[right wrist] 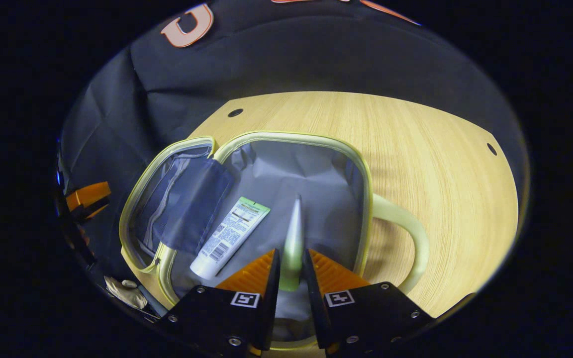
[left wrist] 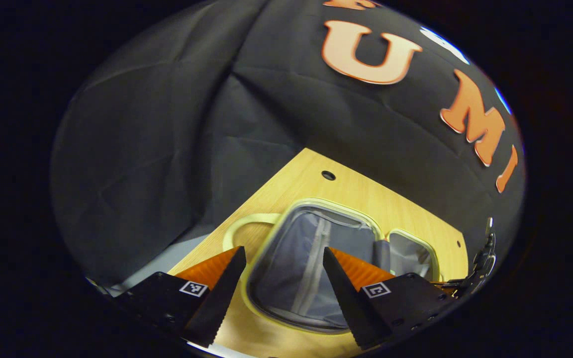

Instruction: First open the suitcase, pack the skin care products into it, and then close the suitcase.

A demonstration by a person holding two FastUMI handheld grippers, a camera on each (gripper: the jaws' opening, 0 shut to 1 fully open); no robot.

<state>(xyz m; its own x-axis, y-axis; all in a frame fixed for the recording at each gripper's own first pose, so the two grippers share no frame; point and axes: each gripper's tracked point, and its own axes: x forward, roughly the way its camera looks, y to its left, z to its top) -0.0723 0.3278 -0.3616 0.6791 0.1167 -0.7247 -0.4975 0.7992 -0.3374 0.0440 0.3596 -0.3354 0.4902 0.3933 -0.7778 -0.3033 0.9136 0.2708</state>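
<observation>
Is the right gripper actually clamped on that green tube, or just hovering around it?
Touching. In the right gripper view, both fingers of the right gripper press against the green tube, one on each side, above the open suitcase.

In the right gripper view the open suitcase [right wrist: 286, 149] lies flat on the table [right wrist: 440, 149], its two halves side by side: the main half at the centre, the lid half [right wrist: 167, 199] at nine o'clock of it. The handle [right wrist: 406, 238] juts from the main half toward three o'clock. Inside the main half a tube [right wrist: 229, 236] lies slanted, its cap end toward seven o'clock. Just beside it, toward three o'clock, a second tube [right wrist: 294, 238] stands between the right gripper [right wrist: 290, 271] fingers, over the lining. In the left gripper view the suitcase sits at twelve o'clock of the left gripper [left wrist: 281, 283], the table's edge beyond it.
</observation>
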